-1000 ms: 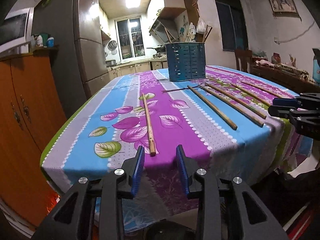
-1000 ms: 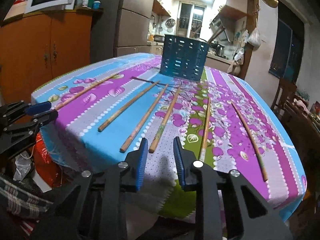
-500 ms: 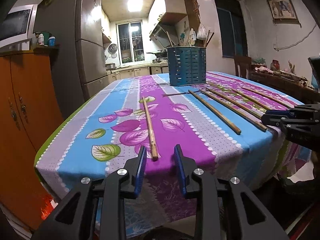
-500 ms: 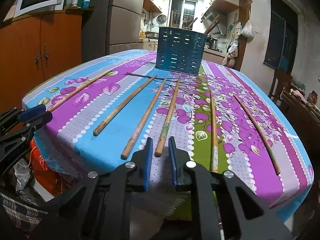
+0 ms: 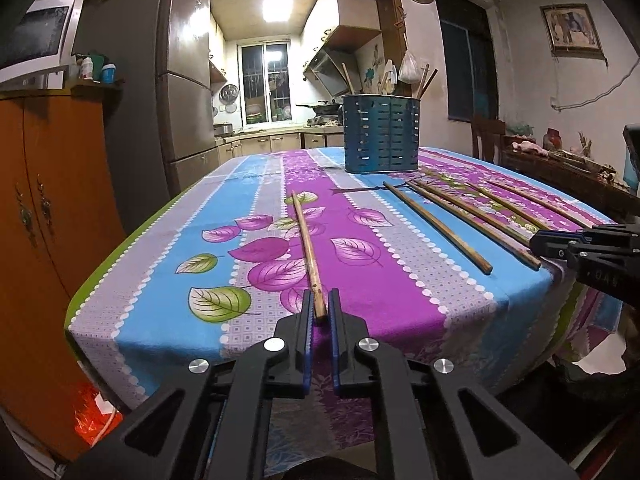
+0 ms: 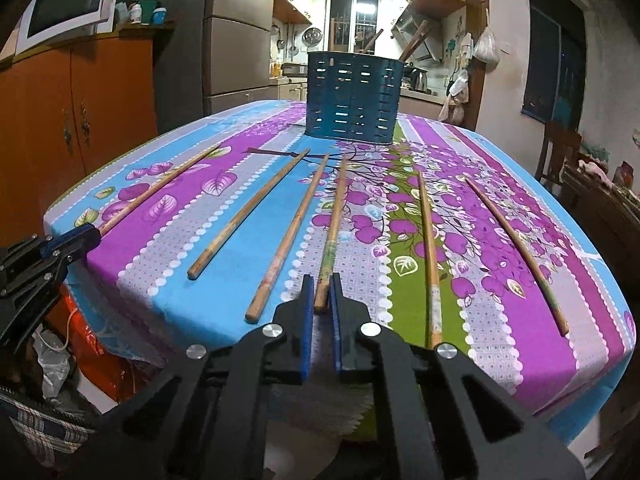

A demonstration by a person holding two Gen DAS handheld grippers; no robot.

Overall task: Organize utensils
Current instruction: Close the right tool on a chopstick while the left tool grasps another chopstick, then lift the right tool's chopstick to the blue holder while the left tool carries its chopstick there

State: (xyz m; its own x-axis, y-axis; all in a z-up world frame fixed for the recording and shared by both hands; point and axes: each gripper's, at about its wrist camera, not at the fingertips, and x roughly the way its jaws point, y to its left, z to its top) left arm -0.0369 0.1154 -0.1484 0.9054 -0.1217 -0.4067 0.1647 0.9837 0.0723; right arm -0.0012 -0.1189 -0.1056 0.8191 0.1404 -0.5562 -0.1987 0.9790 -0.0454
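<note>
A wooden chopstick [image 5: 306, 248] lies alone on the flowered tablecloth [image 5: 400, 300], pointing toward the blue slotted utensil holder [image 5: 380, 136] at the far end. My left gripper [image 5: 320, 304] is shut on its near end at the table's front edge. In the right wrist view, my right gripper [image 6: 321, 288] is shut on the near end of another chopstick [image 6: 334, 216]. That chopstick lies in a fan of several chopsticks. The holder [image 6: 352, 100] has a few sticks standing in it. Each gripper shows in the other's view: right gripper [image 5: 538, 242], left gripper [image 6: 86, 236].
Loose chopsticks lie left [image 6: 280, 240] and right [image 6: 430, 252] of the held one, and one more [image 6: 516, 248] lies far right. An orange cabinet [image 5: 40, 220] stands left of the table. A chair [image 5: 486, 136] and a cluttered sideboard [image 5: 560, 172] stand at the right.
Both grippers have closed: the left one's jaws came together on the lone chopstick's near end, the right one's on a chopstick in the fan. Neither hand has shifted much.
</note>
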